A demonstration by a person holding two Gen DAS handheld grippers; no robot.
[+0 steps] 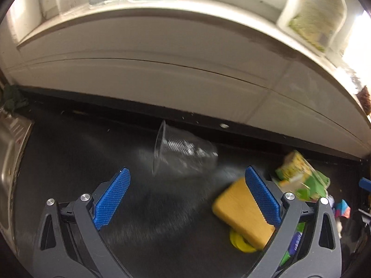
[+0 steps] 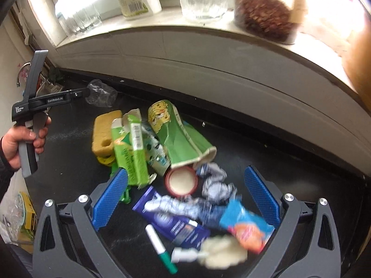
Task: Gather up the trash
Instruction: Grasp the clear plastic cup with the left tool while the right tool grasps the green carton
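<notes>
Countertop [image 1: 69,162]: clear cup [image 1: 183,155] sideways, mouth leftward

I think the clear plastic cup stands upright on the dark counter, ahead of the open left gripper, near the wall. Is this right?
Not quite. The clear plastic cup does not stand upright: it lies on its side, its open rim turned to the left, as the left wrist view shows. The rest holds: it is on the dark counter, ahead of the open left gripper, near the wall.
</notes>
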